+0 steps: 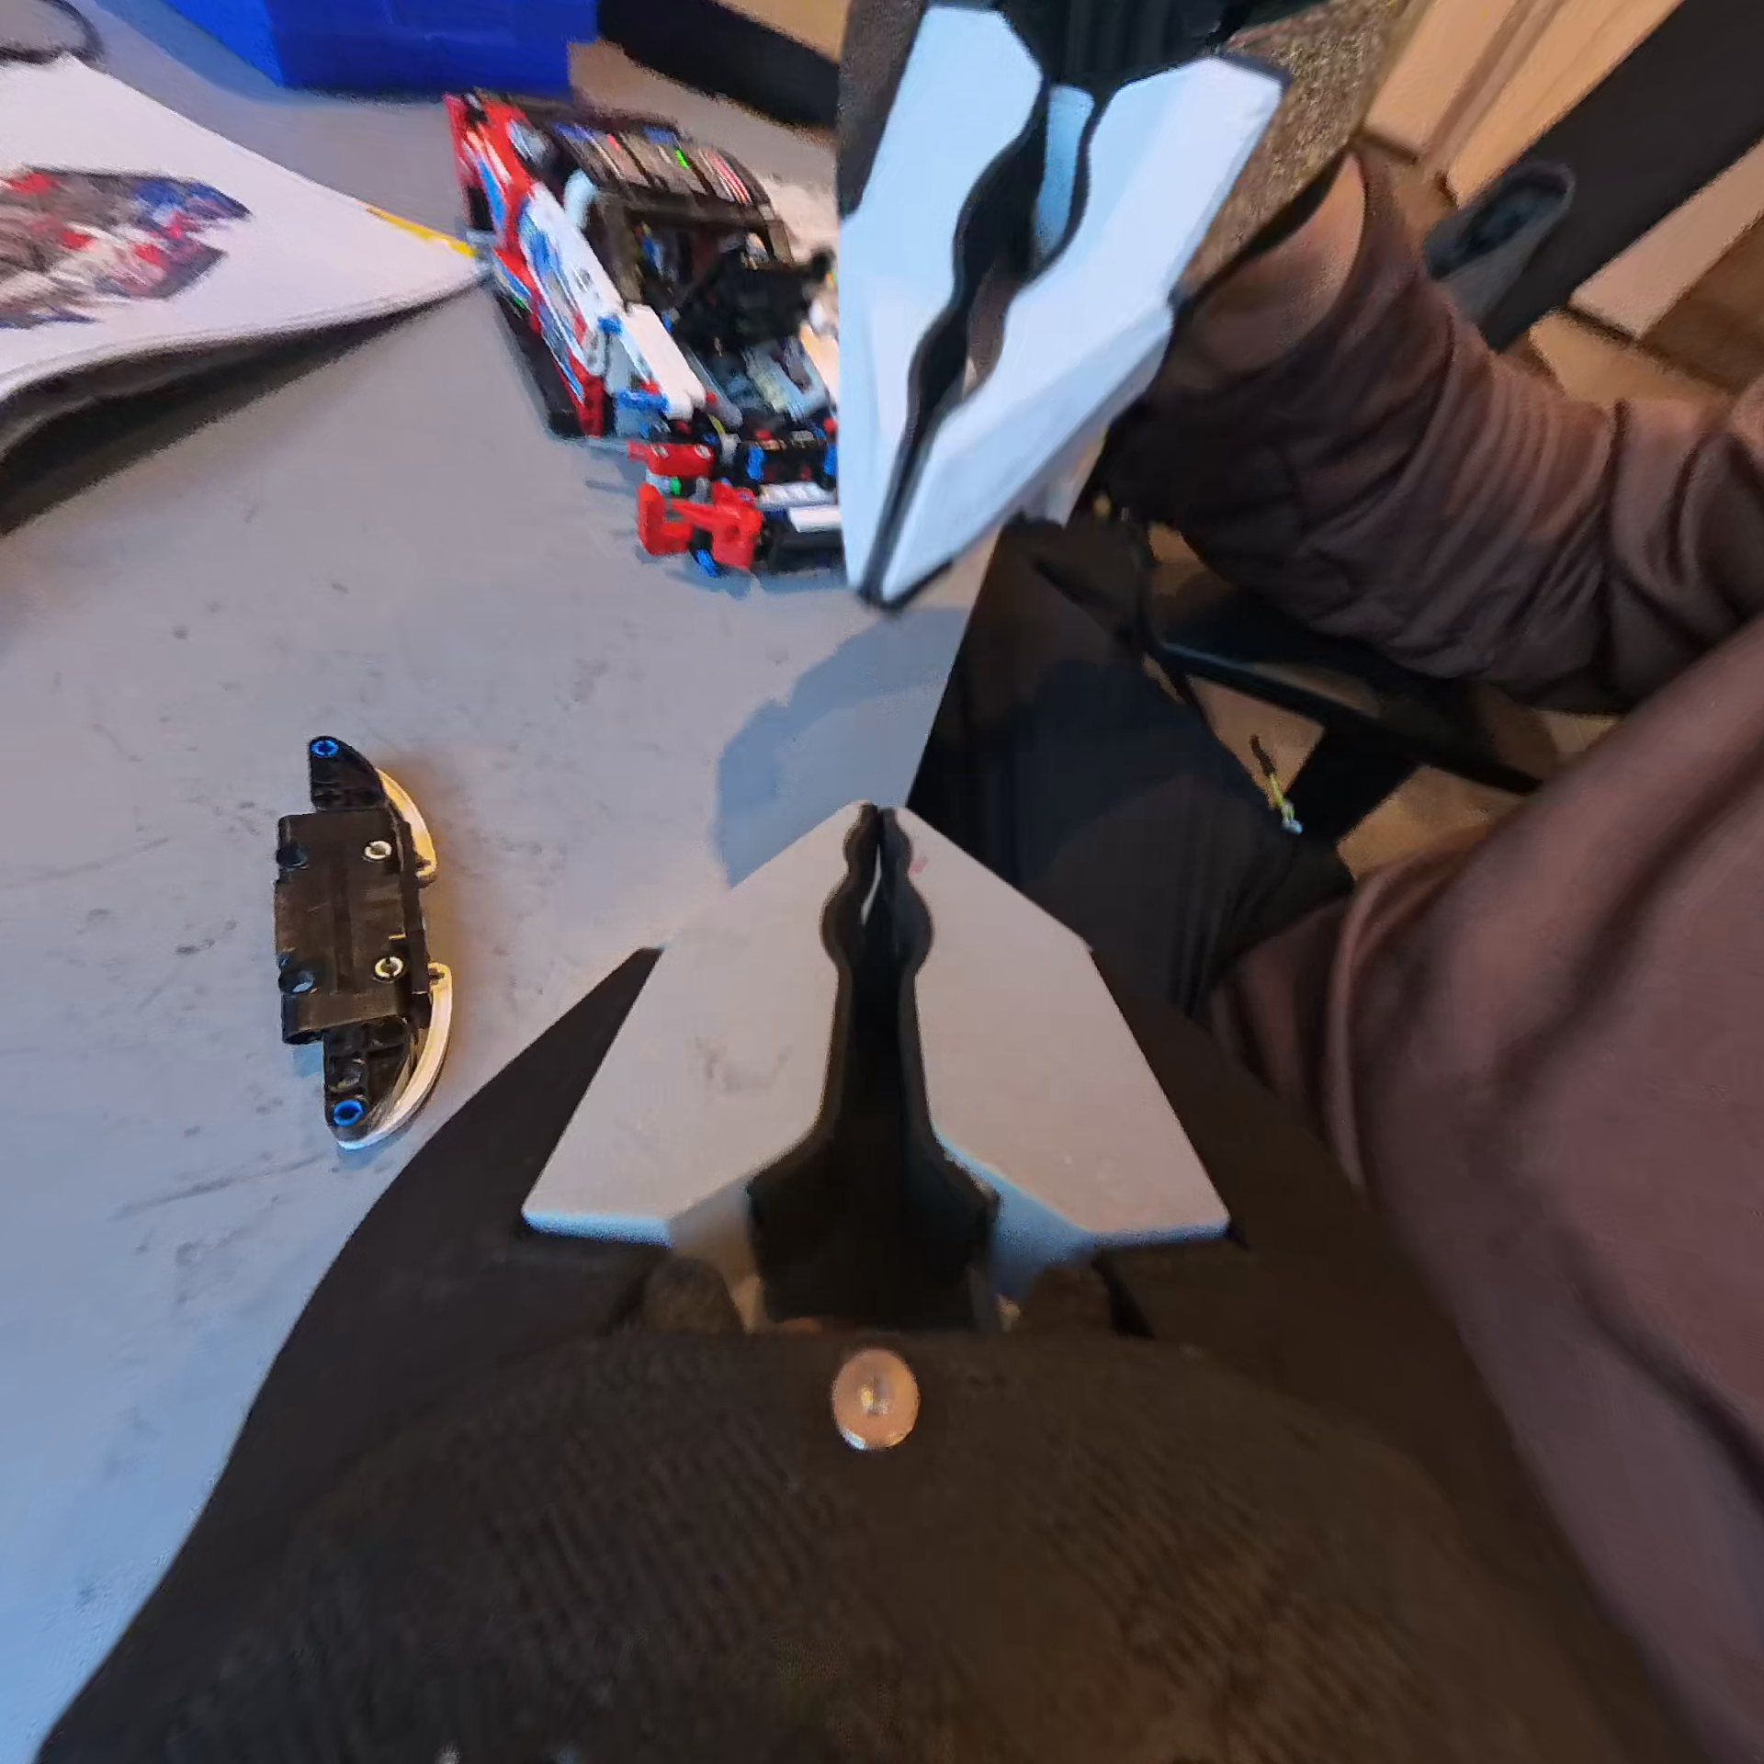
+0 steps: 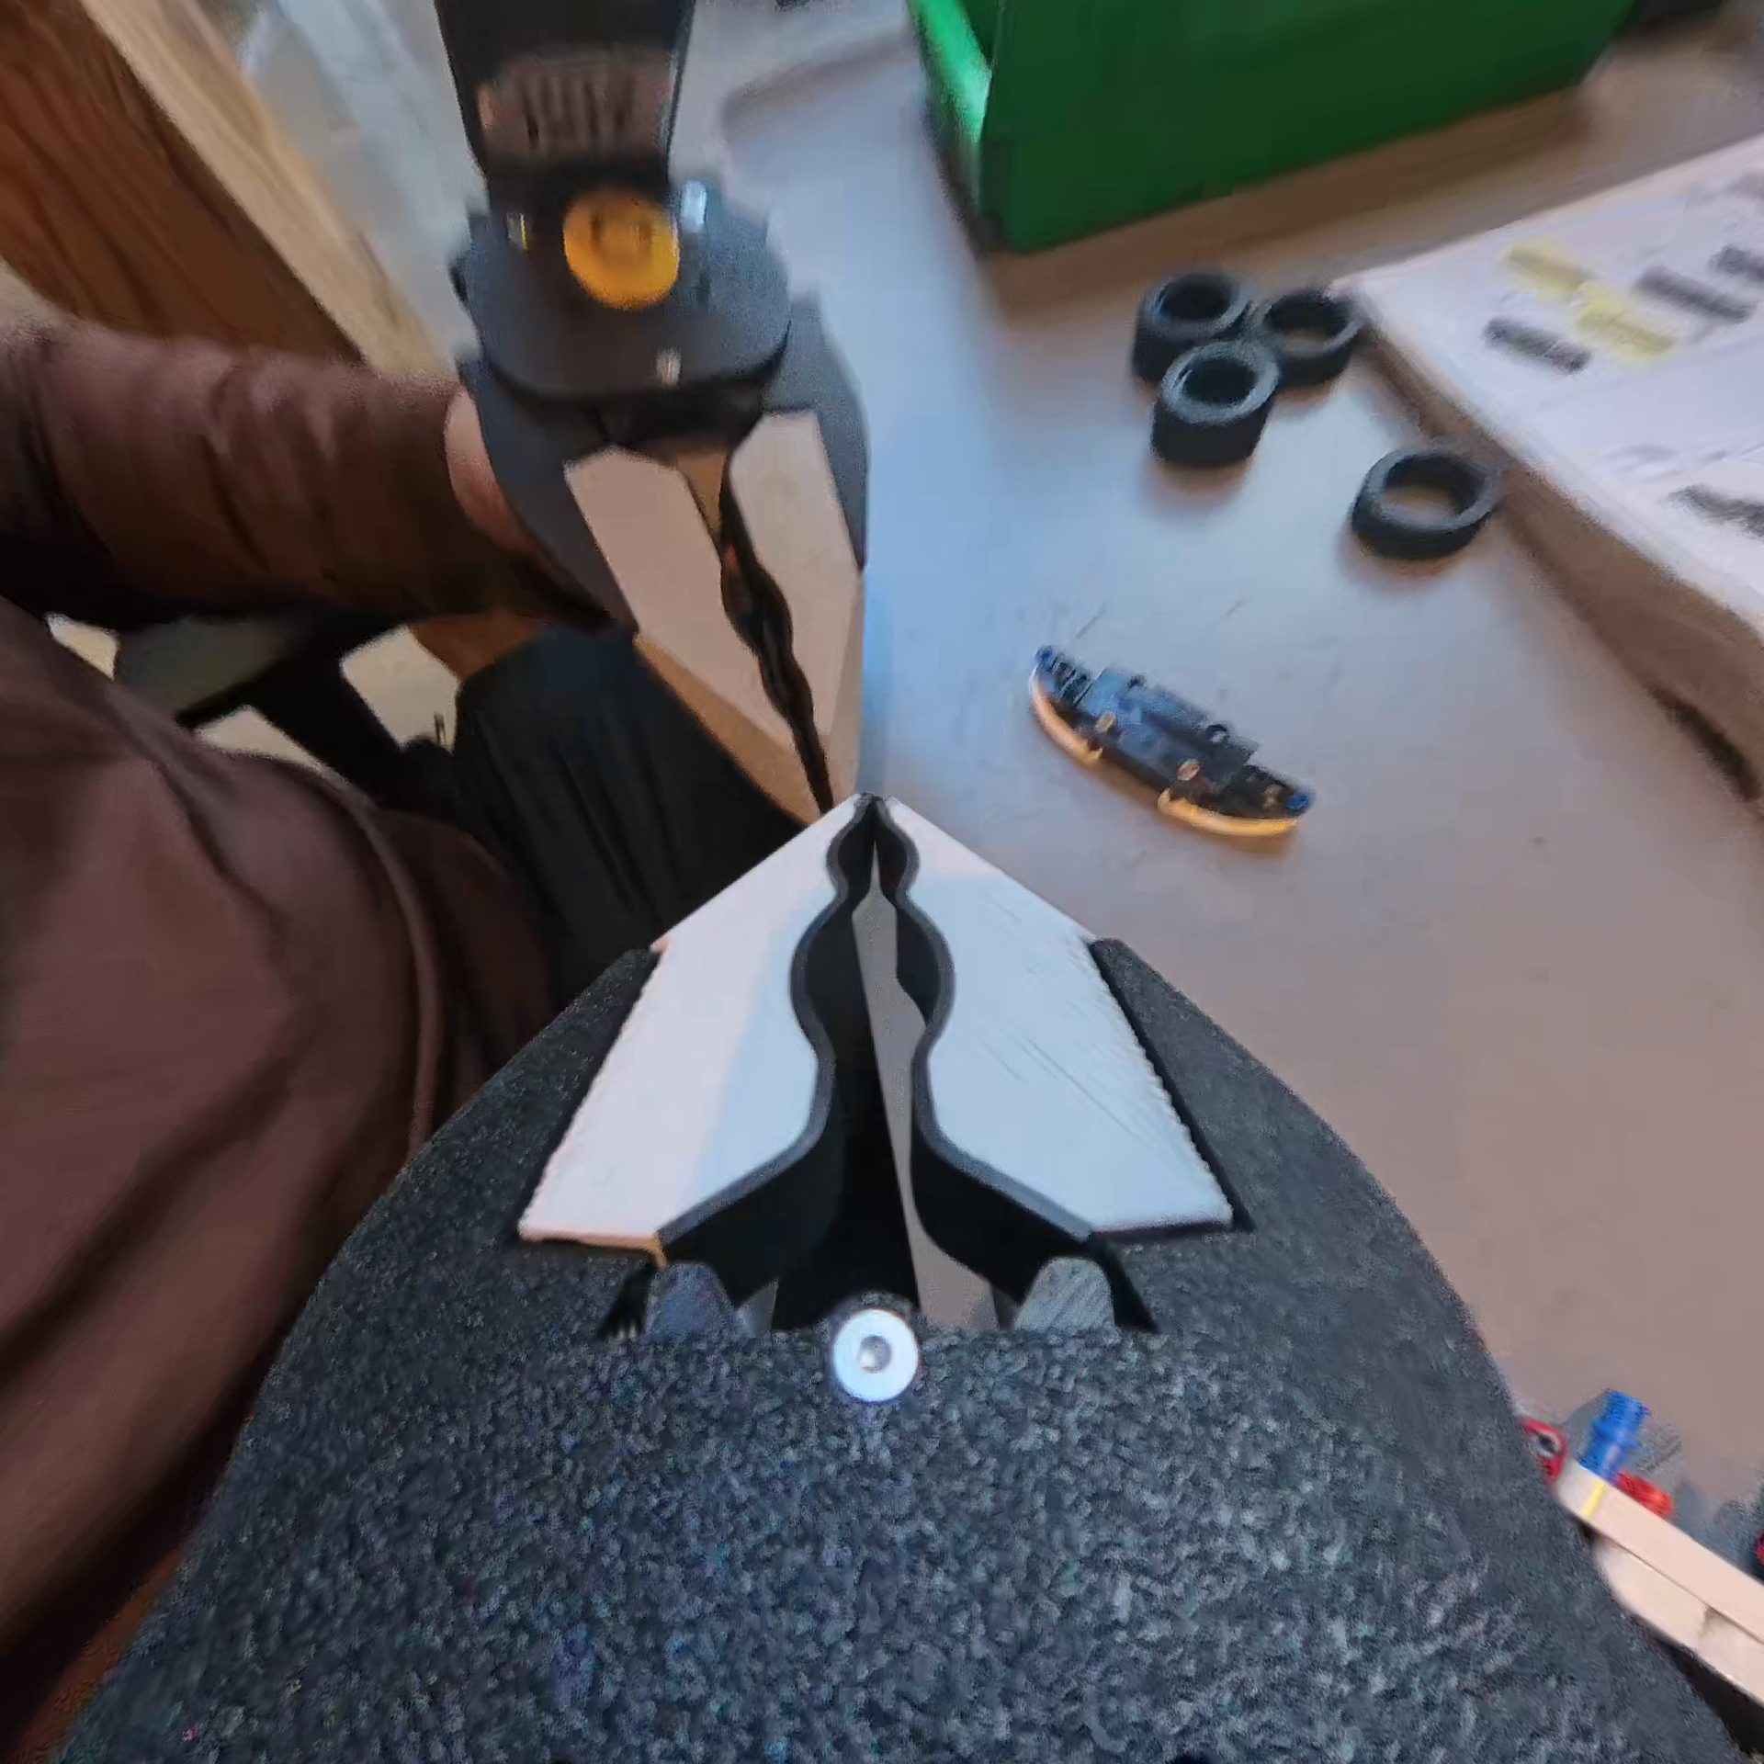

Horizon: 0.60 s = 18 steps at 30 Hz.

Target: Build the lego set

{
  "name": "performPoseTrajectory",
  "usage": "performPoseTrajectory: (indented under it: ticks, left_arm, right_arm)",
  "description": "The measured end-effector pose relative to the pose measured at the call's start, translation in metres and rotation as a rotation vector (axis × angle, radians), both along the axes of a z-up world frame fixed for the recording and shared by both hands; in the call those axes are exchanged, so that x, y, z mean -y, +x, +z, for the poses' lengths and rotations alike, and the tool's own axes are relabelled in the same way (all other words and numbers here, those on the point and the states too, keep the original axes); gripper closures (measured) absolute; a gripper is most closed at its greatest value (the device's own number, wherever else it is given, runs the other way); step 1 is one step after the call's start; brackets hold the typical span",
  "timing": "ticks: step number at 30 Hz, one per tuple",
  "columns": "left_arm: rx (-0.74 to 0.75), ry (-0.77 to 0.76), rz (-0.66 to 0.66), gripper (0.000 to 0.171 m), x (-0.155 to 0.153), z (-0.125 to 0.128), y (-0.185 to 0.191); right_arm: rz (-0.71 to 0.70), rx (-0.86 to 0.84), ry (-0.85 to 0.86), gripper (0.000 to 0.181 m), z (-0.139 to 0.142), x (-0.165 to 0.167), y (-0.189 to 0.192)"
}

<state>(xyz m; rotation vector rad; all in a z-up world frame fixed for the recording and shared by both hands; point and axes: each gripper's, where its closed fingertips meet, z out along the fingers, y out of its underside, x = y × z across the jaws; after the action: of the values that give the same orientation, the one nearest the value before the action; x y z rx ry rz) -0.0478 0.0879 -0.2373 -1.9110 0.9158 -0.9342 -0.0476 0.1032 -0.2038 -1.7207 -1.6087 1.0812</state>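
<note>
While unreadable, booklet (image 1: 143, 286) near car (image 1: 630, 305).

No legible writing anywhere. Only blurred coloured printing on the instruction booklet (image 1: 143, 248) at ten o'clock in the left wrist view, and smeared stripes on the lego car (image 1: 611, 277) at twelve.

Looks like a hobby workspace or office: scuffed grey table (image 1: 286, 592), wood floor (image 1: 1709, 325), blue bin (image 1: 382, 38), green bin (image 2: 1241, 105), open instruction booklet (image 1: 143, 239).
</note>
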Motion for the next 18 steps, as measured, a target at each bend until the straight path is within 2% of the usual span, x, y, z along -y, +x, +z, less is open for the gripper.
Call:
performPoseTrajectory:
  ticks: [1, 2, 3, 6, 7, 11, 15, 18]
  left_arm:
    - [0.037, 0.007, 0.027, 0.171, -0.001, 0.003, -0.001]
    - [0.094, 0.017, 0.061, 0.171, -0.004, 0.010, -0.003]
    - [0.185, 0.033, 0.103, 0.171, -0.007, 0.021, -0.006]
    - [0.560, 0.088, 0.177, 0.171, -0.009, 0.067, -0.020]
    - [0.633, 0.118, 0.181, 0.171, -0.007, 0.077, -0.023]
    - [0.701, 0.224, 0.192, 0.171, 0.002, 0.095, -0.016]
    - [0.761, 0.223, 0.195, 0.171, 0.005, 0.107, -0.013]
    - [0.770, 0.216, 0.203, 0.171, 0.005, 0.107, -0.012]
  right_arm:
    - [-0.033, -0.070, -0.008, 0.181, 0.013, -0.007, 0.000]
    - [-0.069, -0.139, -0.025, 0.173, 0.026, -0.014, 0.002]
    - [-0.101, -0.189, -0.060, 0.163, 0.035, -0.020, 0.006]
    - [-0.068, -0.311, -0.219, 0.162, 0.049, -0.014, 0.010]
    - [-0.065, -0.344, -0.248, 0.162, 0.051, -0.011, 0.008]
    - [-0.069, -0.441, -0.309, 0.162, 0.059, -0.002, -0.007]
    - [-0.016, -0.464, -0.338, 0.164, 0.064, 0.013, -0.015]
    - [-0.011, -0.482, -0.334, 0.166, 0.068, 0.016, -0.016]
